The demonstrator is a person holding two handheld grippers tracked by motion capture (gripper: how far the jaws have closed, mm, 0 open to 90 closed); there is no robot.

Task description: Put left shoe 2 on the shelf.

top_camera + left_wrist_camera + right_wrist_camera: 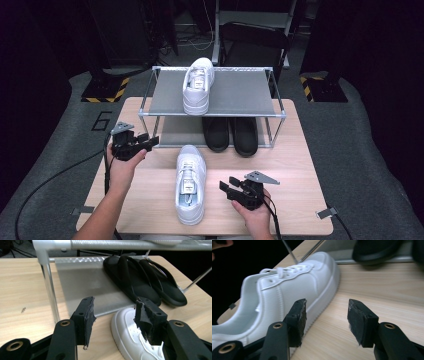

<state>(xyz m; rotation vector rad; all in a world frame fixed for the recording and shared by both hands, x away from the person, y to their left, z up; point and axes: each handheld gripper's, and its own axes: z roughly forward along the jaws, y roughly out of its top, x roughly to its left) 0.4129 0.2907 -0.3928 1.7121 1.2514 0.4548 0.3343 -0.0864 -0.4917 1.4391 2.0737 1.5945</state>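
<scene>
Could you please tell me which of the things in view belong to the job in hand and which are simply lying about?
In the job:
white shoe on the table
left gripper, open
right gripper, open
rack
white shoe on the top shelf

Lying about:
black slippers on the lower shelf

The rack's top shelf (235, 92) hides the black slippers' (231, 131) heels

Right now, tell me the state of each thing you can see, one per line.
Left gripper: open, empty, near the rack's front left post.
Right gripper: open, empty, beside the table sneaker.
White sneaker on the table: upright, toe toward the rack, untouched.
White sneaker on the top shelf: upright, toe at the front edge.
Black slippers: paired on the lower shelf.
Shoe rack: standing, two shelves.
</scene>
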